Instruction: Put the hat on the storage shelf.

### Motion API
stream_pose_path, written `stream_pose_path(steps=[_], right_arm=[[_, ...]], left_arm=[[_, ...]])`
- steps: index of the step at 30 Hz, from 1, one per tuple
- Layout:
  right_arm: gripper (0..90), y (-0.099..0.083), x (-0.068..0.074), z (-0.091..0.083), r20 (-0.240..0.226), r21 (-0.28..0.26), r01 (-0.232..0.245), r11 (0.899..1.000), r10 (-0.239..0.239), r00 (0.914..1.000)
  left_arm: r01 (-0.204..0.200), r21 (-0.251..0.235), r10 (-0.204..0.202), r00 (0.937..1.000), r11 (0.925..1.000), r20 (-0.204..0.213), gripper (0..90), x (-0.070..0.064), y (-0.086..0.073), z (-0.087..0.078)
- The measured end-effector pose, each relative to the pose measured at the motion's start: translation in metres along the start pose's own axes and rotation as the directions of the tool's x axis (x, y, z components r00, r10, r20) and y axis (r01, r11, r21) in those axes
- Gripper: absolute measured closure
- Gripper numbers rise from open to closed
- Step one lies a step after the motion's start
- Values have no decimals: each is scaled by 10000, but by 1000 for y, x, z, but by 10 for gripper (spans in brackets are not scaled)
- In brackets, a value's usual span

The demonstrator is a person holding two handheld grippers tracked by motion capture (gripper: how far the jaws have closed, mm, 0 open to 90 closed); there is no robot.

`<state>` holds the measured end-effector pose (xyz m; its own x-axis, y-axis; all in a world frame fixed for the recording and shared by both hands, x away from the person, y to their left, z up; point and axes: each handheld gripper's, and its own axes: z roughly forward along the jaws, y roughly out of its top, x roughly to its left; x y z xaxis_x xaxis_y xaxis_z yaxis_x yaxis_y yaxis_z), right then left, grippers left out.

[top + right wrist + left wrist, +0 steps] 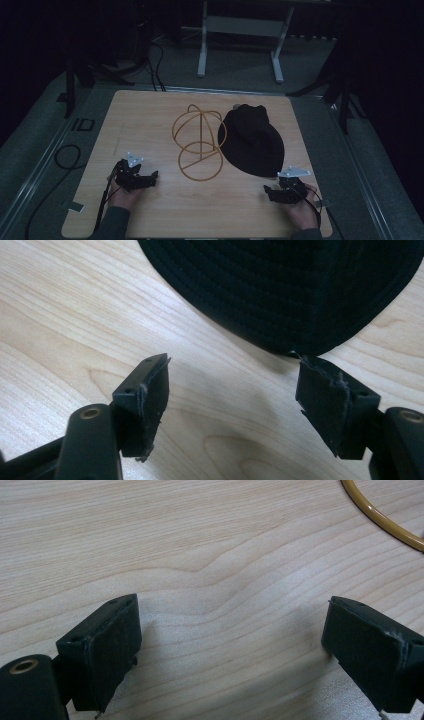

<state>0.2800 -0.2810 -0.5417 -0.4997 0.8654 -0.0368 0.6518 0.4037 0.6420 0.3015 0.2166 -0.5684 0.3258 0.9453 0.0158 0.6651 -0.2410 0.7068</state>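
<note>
The tabletop [150,210] is pale, matt wood with visible grain. The black cap [252,140] is ribbed, stitched cloth. The wire frame [199,142] looks smooth and glossy, mustard-coloured. Jaw pads look matt, scuffed black plastic.

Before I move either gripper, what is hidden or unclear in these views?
- Hat, high view: too dark to show brim from crown.
- Hat, right gripper view: cut off by the top edge.
- Wire stand, left gripper view: cut off at the right corner; only an arc shows.
</note>
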Motion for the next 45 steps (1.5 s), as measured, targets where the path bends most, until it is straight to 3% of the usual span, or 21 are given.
stream_pose_path(steps=[16, 45], right_arm=[[205, 28, -14, -6, 46, 389, 90, 9992, -91, 9999], [226, 68, -36, 2, -74, 1408, 448, 9890, -442, 9990]], left_arm=[[23, -23, -23, 10000, 10000, 0, 94, 0, 0, 0], [7, 13, -7, 10000, 10000, 5, 94, 0, 0, 0]])
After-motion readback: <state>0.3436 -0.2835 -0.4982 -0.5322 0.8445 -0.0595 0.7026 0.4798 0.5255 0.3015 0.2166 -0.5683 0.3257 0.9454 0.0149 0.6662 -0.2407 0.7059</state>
